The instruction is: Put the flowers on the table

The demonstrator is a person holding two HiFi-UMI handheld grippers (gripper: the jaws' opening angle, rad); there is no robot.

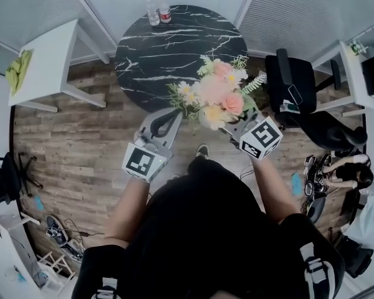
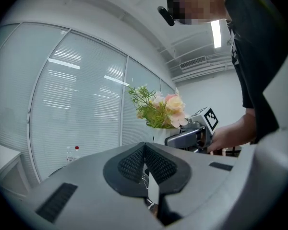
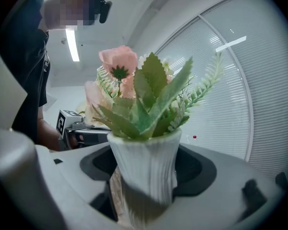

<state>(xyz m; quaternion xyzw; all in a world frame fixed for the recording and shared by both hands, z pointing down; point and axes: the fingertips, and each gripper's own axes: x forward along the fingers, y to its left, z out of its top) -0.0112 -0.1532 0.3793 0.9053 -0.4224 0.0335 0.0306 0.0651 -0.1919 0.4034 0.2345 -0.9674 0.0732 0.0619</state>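
Right gripper (image 1: 240, 129) clamps vase (image 3: 145, 164) of flowers (image 1: 215, 92) near table (image 1: 174, 48), not yet set down; left gripper (image 2: 145, 166) closed, empty.

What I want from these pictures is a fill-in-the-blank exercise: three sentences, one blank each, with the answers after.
1. The right gripper is shut on a white ribbed ____ that holds the flowers.
2. The left gripper holds nothing, and its jaws are ____.
3. At the far edge of the round black table stand ____ bottles.

Missing words: vase; shut; two.
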